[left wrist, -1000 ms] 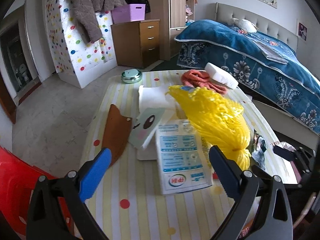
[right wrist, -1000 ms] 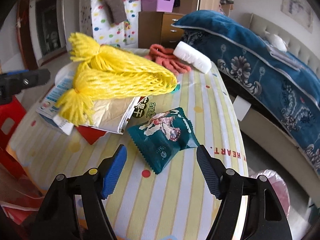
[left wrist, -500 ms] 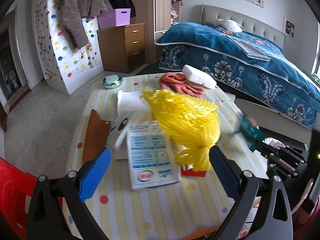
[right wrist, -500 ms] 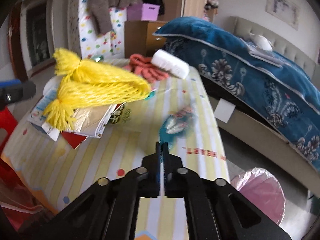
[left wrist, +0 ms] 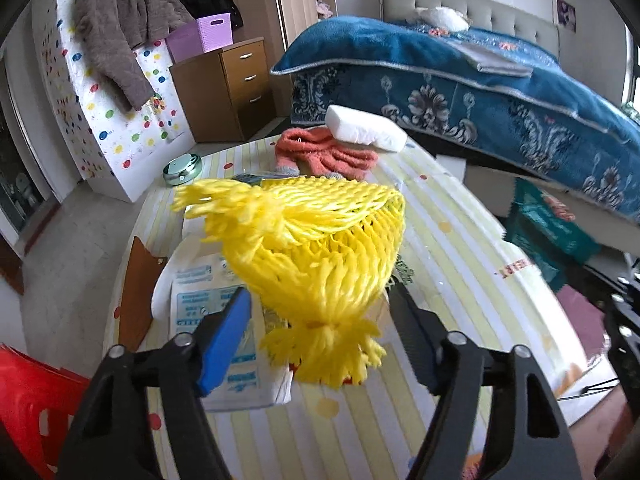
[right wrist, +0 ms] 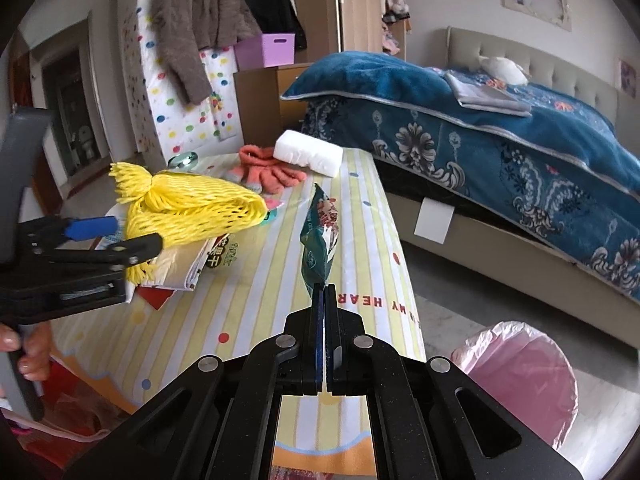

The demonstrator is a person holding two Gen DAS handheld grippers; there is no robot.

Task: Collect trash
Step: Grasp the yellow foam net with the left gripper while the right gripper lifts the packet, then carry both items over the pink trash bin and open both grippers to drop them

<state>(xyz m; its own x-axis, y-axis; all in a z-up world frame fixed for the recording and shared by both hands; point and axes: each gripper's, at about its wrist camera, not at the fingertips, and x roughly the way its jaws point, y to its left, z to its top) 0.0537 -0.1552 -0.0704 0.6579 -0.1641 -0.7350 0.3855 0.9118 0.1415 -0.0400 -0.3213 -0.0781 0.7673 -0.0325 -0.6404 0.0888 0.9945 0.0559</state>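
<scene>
Since earlier: snack packet lifted off table.
Left wrist: left gripper spread wide around yellow net's tassel, mid-table.
Right wrist: right gripper clamped on packet; next, carry to pink bin.

Yellow foam mesh sleeve bulks between the spread fingers of the left gripper, filling the passage toward 12 o'clock; white-and-blue printed packet lies under the blue pad at 10 o'clock; bare striped yellow tablecloth runs open toward 2 o'clock; orange knitted gloves and white rectangular foam block occupy the far table end at 11 o'clock; pink-lined bin stands on the floor at 4 o'clock, mouth unobstructed.
</scene>
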